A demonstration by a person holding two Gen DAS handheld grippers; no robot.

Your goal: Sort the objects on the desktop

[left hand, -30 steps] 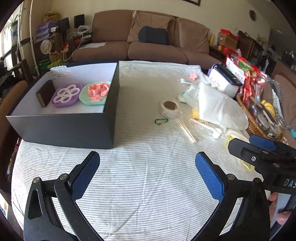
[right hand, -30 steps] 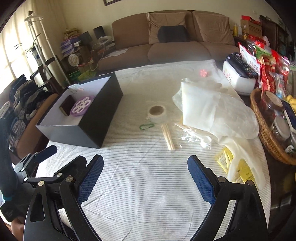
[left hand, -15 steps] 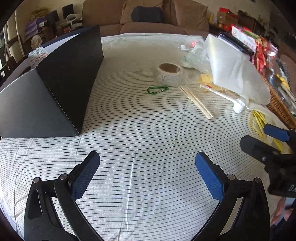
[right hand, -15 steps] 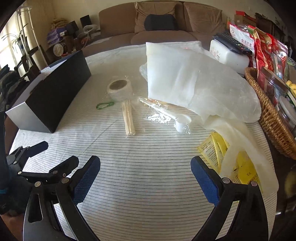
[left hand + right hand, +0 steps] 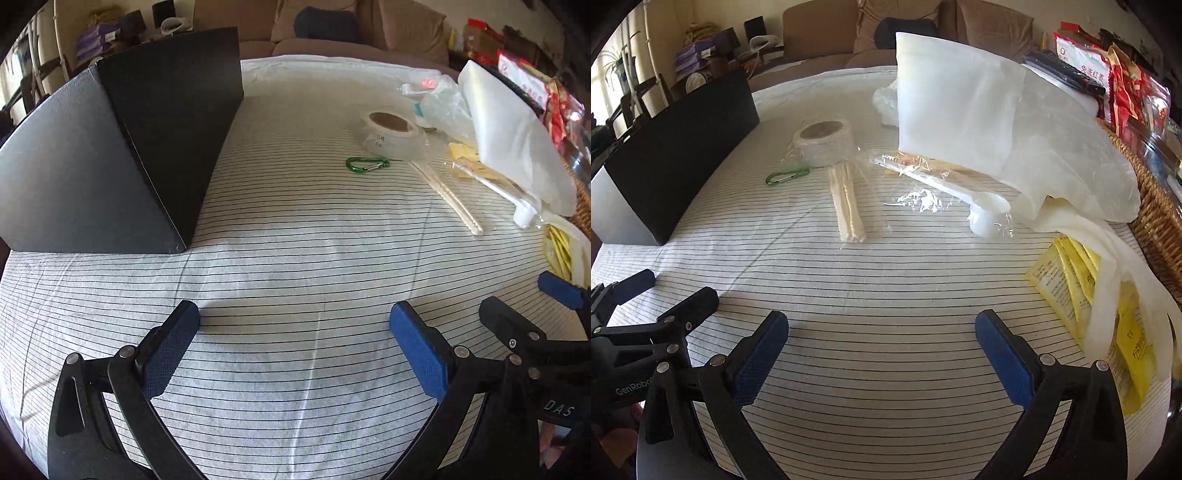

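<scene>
Both cameras have dropped toward the striped cloth (image 5: 295,258); left gripper (image 5: 294,319) spread and empty, right gripper (image 5: 881,328) opening and empty, next probably reaching for the chopsticks (image 5: 847,206).

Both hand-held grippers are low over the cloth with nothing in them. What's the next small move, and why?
Probably ease the right hand-held gripper forward to the bundle of sticks: its jaws are opening with nothing between them, and the sticks lie loose, straight ahead, nearest of the items.

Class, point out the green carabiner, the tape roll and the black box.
green carabiner (image 5: 367,164), left wrist view, middle of its loop.
tape roll (image 5: 823,142), right wrist view, its outer side.
black box (image 5: 173,122), left wrist view, its dark side wall.
</scene>
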